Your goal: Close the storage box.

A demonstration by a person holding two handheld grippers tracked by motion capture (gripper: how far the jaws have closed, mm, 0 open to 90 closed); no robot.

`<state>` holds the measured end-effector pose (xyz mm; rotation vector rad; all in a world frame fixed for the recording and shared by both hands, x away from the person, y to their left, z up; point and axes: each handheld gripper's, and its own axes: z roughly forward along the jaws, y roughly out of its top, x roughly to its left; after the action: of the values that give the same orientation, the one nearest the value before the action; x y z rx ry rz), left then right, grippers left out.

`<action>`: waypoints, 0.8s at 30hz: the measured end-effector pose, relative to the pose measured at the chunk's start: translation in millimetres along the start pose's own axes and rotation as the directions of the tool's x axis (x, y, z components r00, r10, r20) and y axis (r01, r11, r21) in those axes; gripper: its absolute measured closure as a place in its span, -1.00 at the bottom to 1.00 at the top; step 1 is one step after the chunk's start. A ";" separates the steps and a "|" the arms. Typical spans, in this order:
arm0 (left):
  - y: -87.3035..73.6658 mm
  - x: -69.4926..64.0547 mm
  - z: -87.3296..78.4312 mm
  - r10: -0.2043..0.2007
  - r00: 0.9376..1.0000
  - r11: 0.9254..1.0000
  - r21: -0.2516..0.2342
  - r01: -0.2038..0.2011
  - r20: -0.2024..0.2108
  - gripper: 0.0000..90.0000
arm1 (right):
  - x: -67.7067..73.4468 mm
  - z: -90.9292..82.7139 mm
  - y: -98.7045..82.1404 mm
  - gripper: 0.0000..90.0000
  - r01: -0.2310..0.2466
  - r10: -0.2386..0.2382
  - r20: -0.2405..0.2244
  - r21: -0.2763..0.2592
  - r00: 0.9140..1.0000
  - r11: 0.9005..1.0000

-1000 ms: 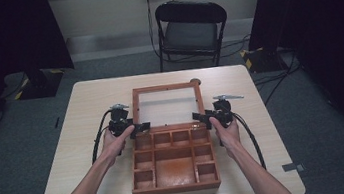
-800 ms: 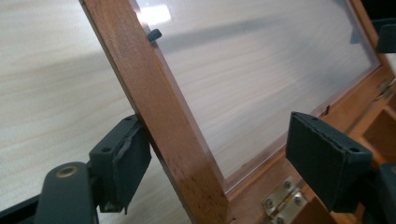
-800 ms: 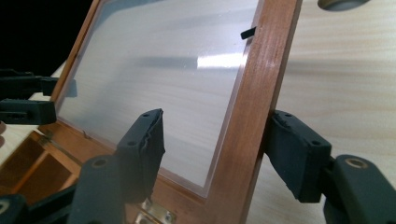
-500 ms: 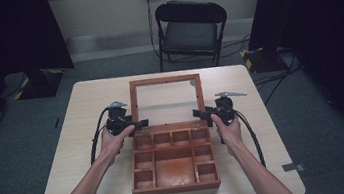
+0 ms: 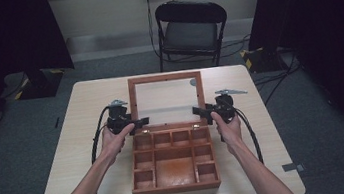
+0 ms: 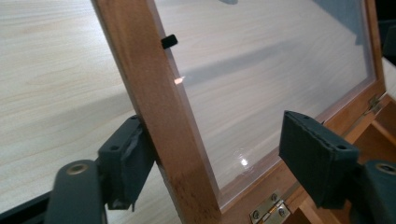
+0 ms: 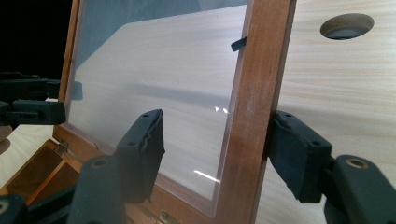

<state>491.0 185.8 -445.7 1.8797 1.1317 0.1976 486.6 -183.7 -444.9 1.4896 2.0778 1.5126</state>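
A wooden box [image 5: 173,162] is sitting open mid-table, its glass lid [image 5: 167,100] tilting back. The left gripper [image 5: 139,123] has been closing around the lid's left rail, one pad touching. The right gripper [image 5: 201,112] is straddling the right rail, half open.

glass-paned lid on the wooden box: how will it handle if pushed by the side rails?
Probably stiff: the lid is a solid wooden frame, so it should swing as one piece on its hinges. The clear pane looks fragile, so keep the pads on wood. Standing open and tilted, it may drop if let go.
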 end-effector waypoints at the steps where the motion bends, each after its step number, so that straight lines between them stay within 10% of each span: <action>1: 0.5 0.7 -0.9 0.001 1.000 1.000 0.001 -0.001 0.004 -0.36 | 0.2 -0.2 0.6 -0.16 0.001 -0.001 -0.001 0.001 1.000 1.000; 24: 4.9 -16.4 -34.0 0.072 0.997 0.996 -0.060 -0.070 0.031 -0.18 | 15.5 -27.0 7.3 -0.01 0.111 -0.112 -0.014 -0.065 0.994 0.992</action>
<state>466.5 193.2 -417.4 1.8655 1.0265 0.2366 466.7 -188.3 -420.3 1.3195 2.0640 1.5401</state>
